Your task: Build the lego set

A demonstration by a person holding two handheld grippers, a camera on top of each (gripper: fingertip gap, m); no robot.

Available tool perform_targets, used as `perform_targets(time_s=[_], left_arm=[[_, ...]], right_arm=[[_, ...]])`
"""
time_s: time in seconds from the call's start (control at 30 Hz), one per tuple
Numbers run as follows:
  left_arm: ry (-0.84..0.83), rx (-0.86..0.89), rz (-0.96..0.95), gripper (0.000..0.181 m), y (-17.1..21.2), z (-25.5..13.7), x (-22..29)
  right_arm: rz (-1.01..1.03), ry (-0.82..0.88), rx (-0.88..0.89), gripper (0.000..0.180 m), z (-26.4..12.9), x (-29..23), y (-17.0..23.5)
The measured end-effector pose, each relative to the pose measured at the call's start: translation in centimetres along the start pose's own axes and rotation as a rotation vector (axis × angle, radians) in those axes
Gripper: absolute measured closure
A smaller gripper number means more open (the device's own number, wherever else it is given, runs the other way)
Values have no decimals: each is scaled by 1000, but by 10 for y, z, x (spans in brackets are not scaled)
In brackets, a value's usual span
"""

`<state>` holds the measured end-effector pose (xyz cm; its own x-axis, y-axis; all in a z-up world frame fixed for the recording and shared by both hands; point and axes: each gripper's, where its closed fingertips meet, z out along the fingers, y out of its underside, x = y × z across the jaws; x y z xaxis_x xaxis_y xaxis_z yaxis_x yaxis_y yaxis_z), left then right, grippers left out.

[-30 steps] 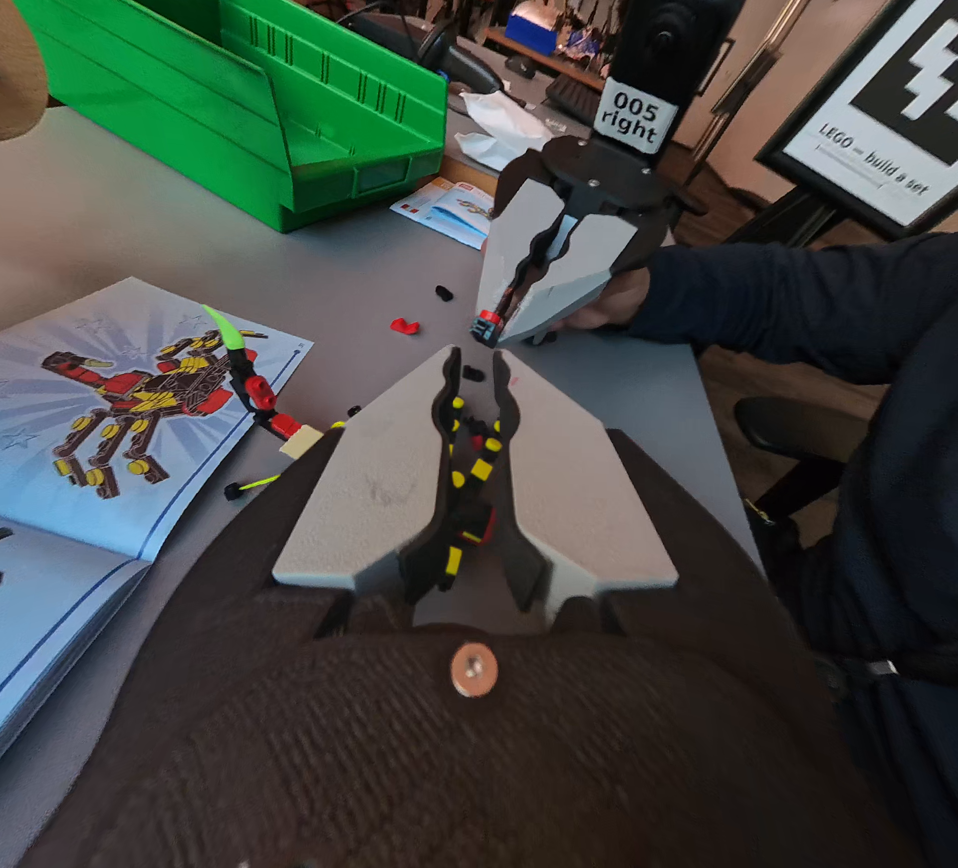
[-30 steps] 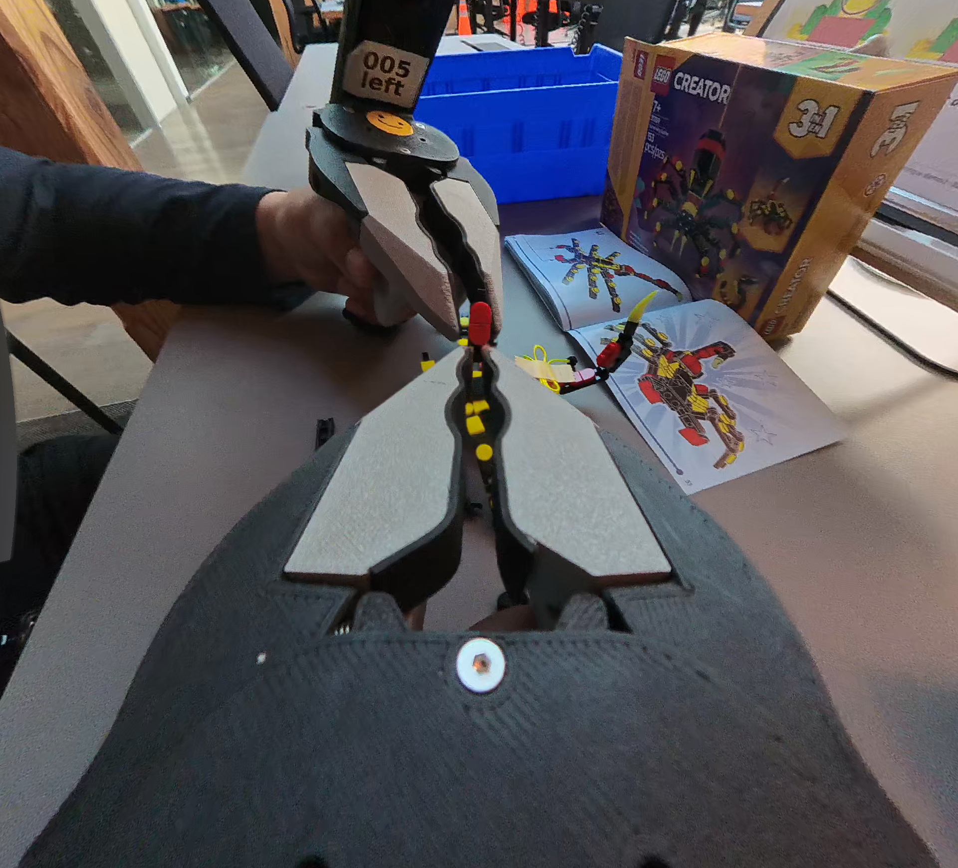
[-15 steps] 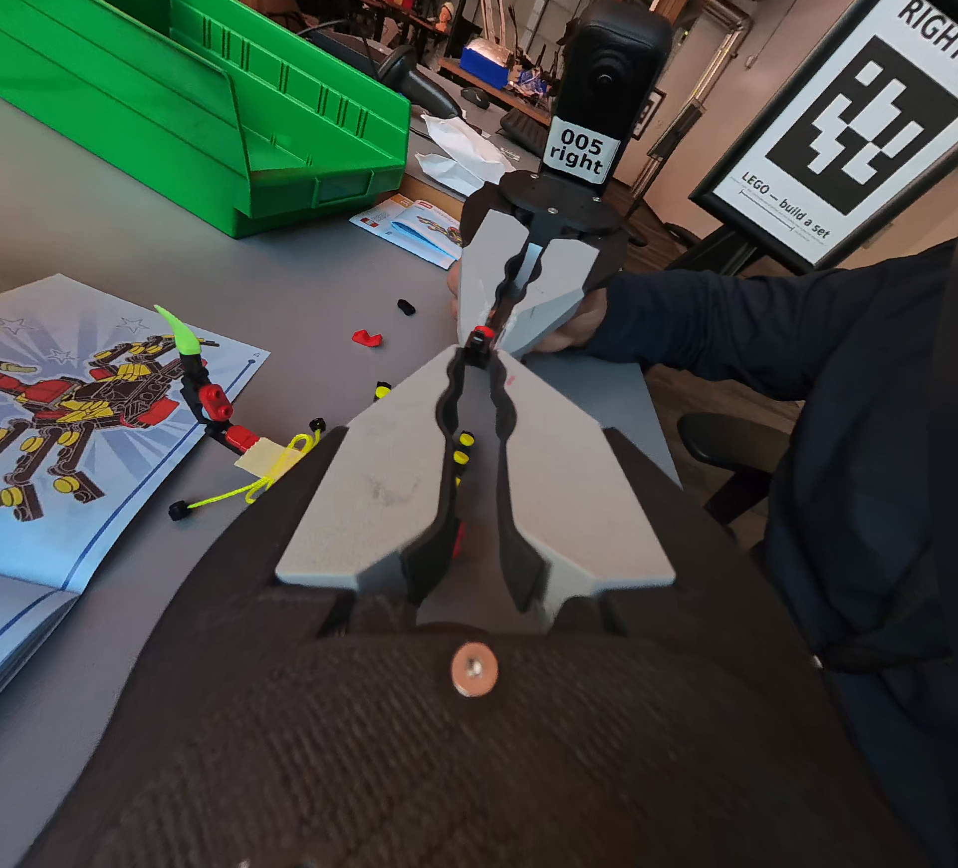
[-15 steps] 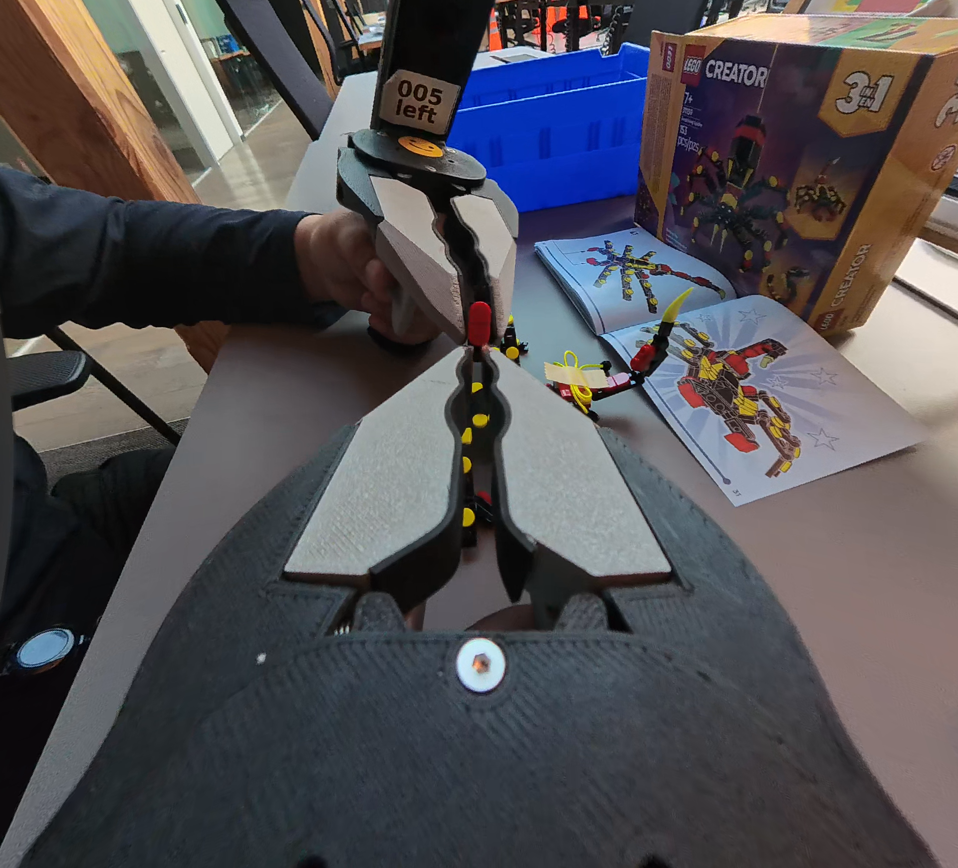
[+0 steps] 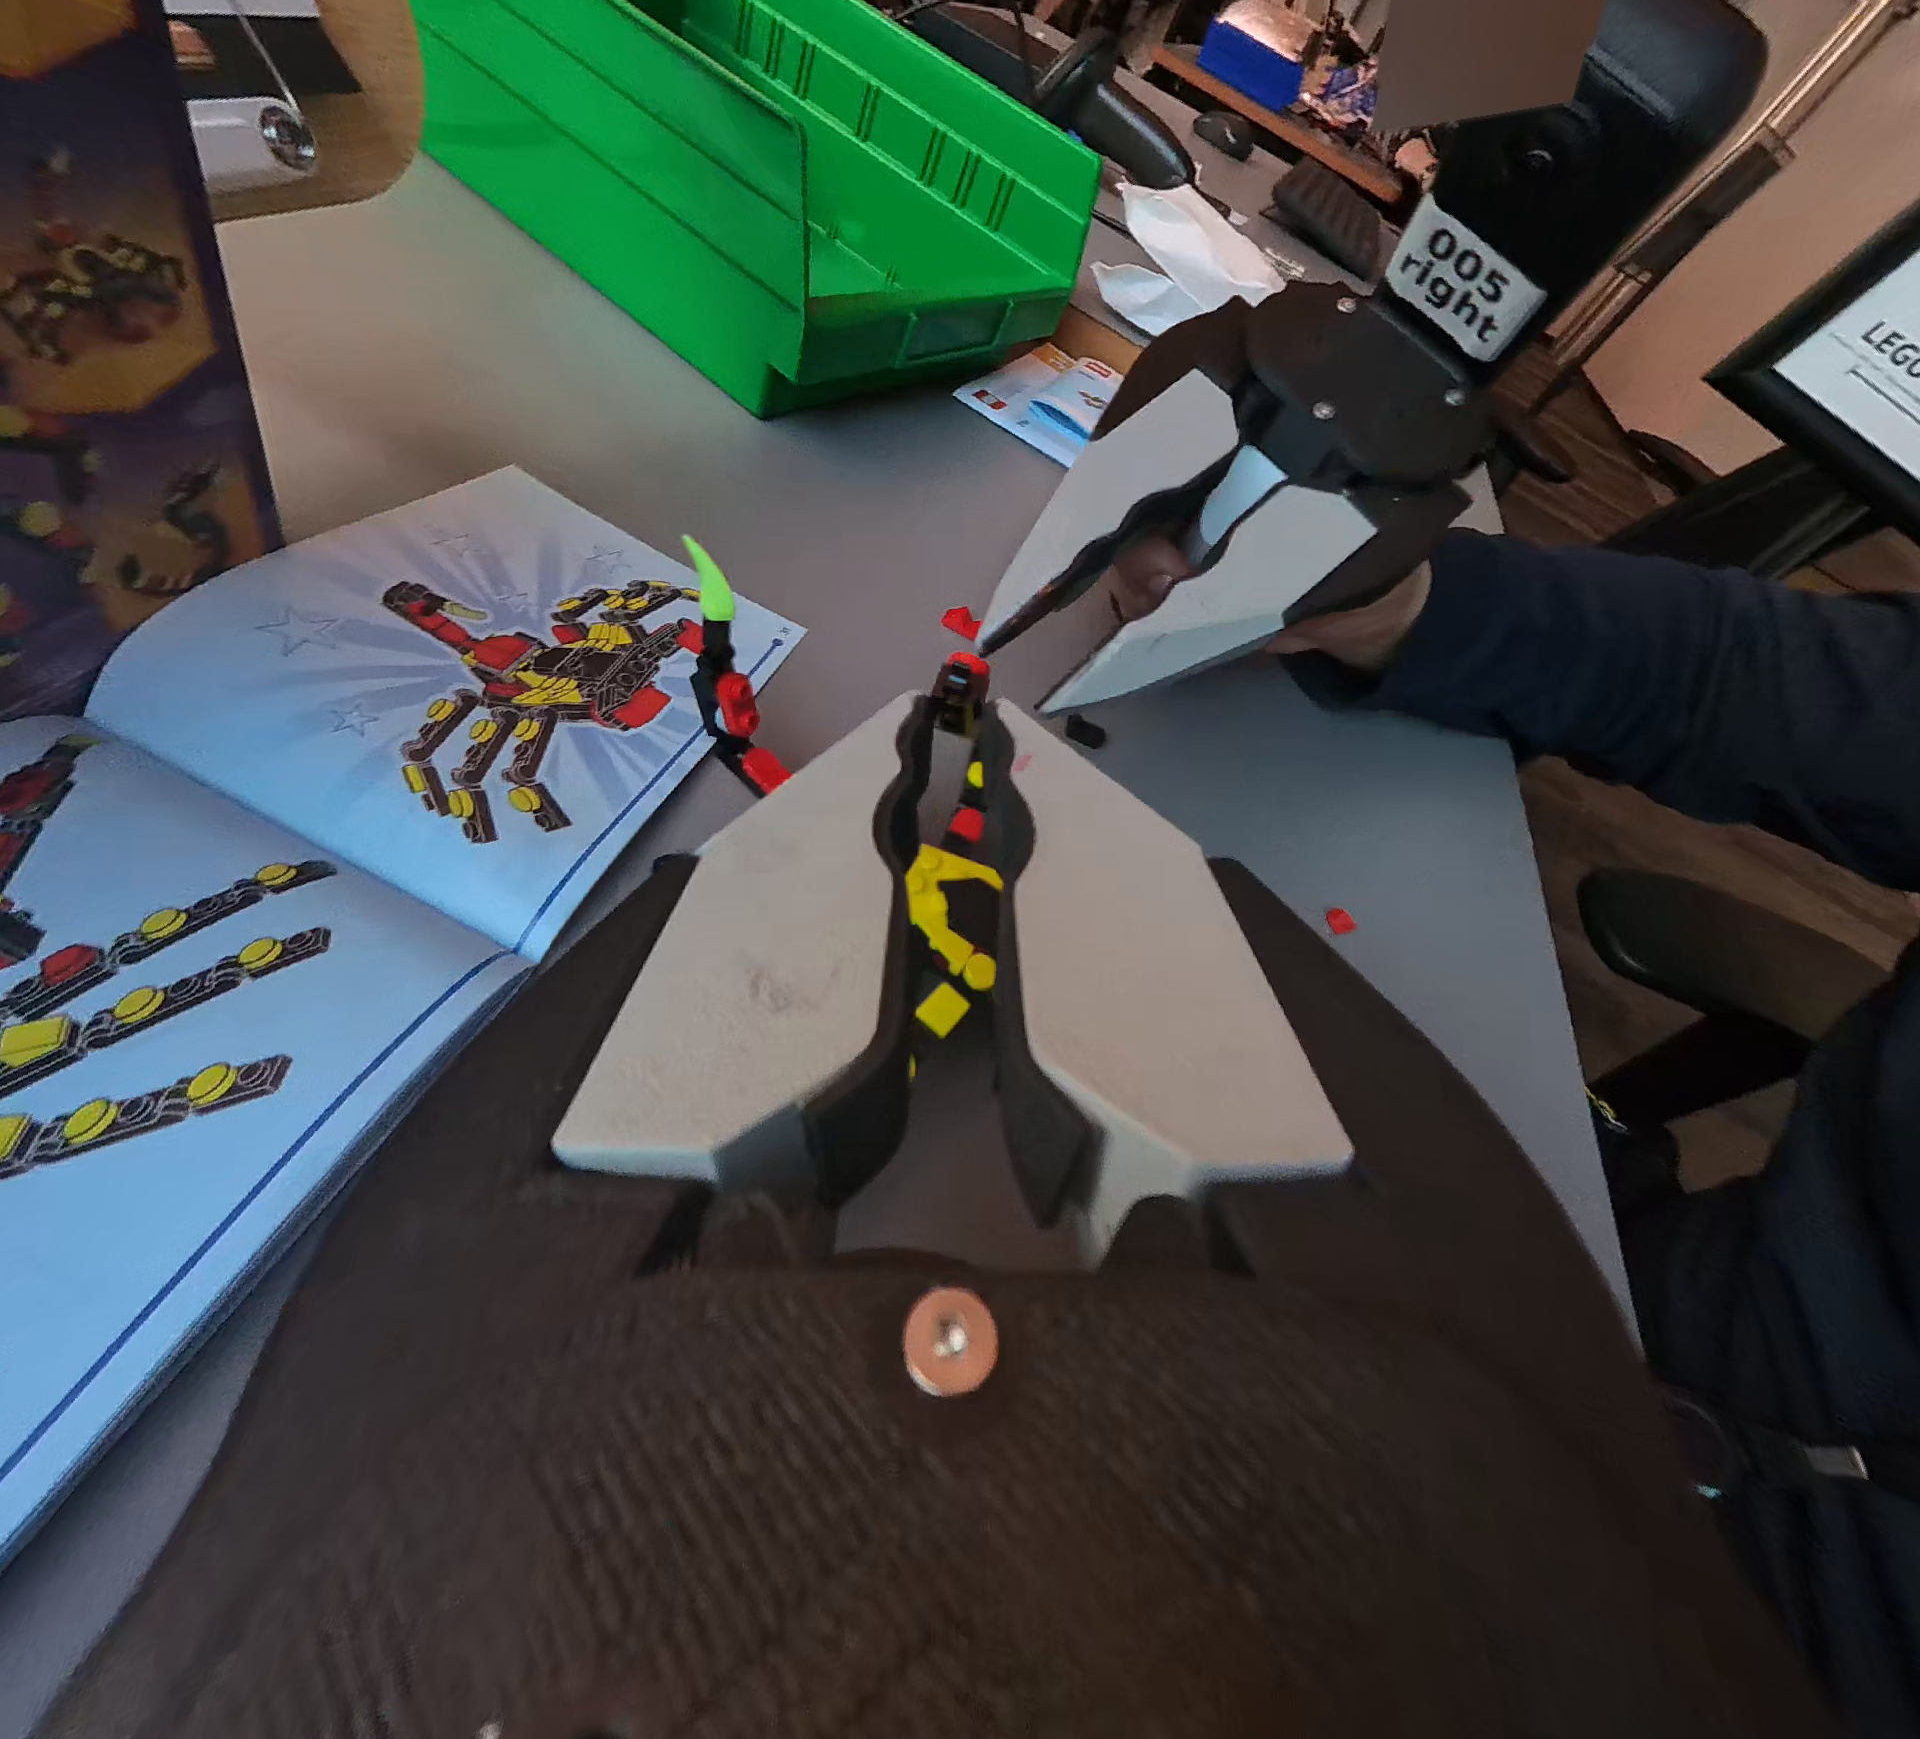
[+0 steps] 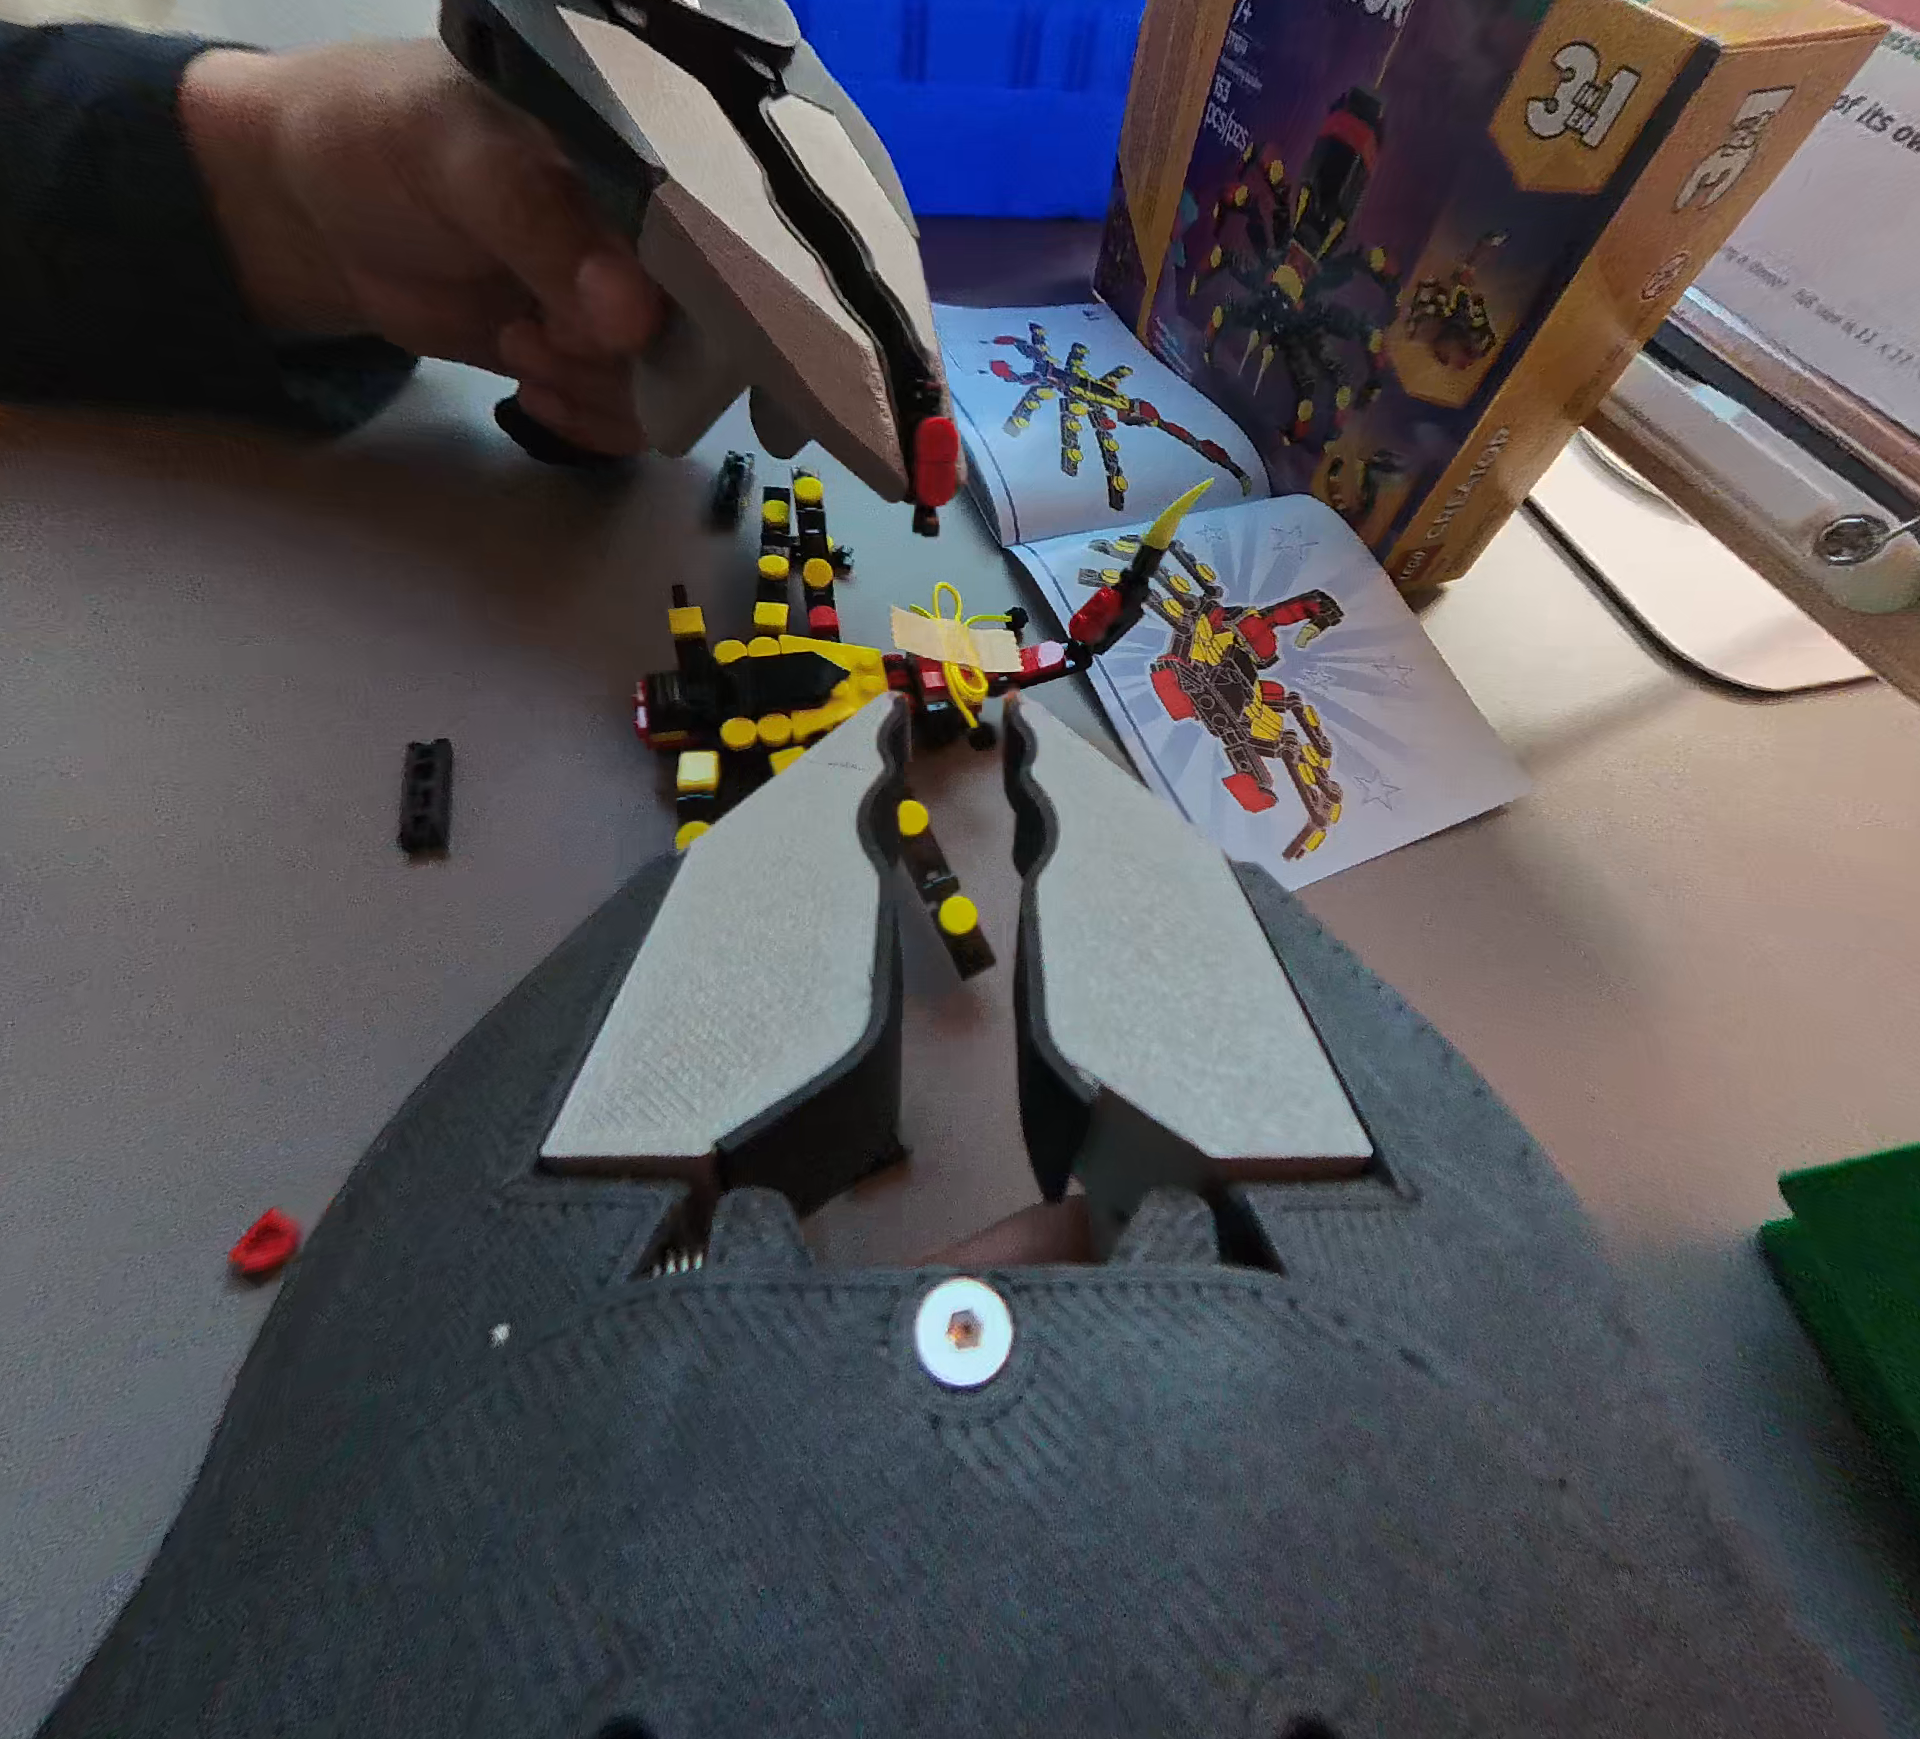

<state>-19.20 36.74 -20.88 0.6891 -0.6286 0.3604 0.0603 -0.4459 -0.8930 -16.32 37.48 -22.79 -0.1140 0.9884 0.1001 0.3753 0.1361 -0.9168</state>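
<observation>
My left gripper (image 5: 961,702) is shut on a small red-and-black lego piece (image 5: 958,683) at its tips; the right wrist view shows that gripper (image 6: 928,494) holding the red piece (image 6: 932,455) above the table. My right gripper (image 6: 953,715) is open and empty, its tips just over the black, yellow and red scorpion model (image 6: 764,687) lying on the table. In the left wrist view the right gripper (image 5: 1023,673) is open right beside the held piece. The model's tail with a green stinger (image 5: 715,596) rests on the open instruction booklet (image 5: 312,754).
A green bin (image 5: 727,131) stands at the back, a blue bin (image 6: 935,27) and the lego box (image 6: 1455,183) beyond the booklet (image 6: 1299,702). Loose pieces lie around: a black one (image 6: 424,796), red ones (image 6: 265,1240) (image 5: 1338,920). The table edge runs at right (image 5: 1538,962). Some 4 cm of space lies between my two pairs of fingers.
The right gripper brought the red piece to the left gripper's tips, then opened and let go. The left gripper now holds it. Both grippers have tilted down towards the model.
</observation>
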Motion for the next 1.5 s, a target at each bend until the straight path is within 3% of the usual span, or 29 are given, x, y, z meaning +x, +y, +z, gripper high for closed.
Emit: perform_targets(time_s=[0.27,0.53,0.83,1.03,1.5], left_arm=[[-1,-22,-10,175,4,3,1],[16,-18,-31,175,5,5,3],[145,-60,-26,176,13,11,27],[199,-168,74,175,32,21,52],[187,-99,-46,175,21,16,39]], right_arm=[[-15,-39,-141,159,26,7,14],[-2,-83,-233,176,34,5,26],[100,-24,17,177,-1,22,0],[169,-102,198,177,-14,12,-28],[274,-261,347,177,-31,-2,-51]])
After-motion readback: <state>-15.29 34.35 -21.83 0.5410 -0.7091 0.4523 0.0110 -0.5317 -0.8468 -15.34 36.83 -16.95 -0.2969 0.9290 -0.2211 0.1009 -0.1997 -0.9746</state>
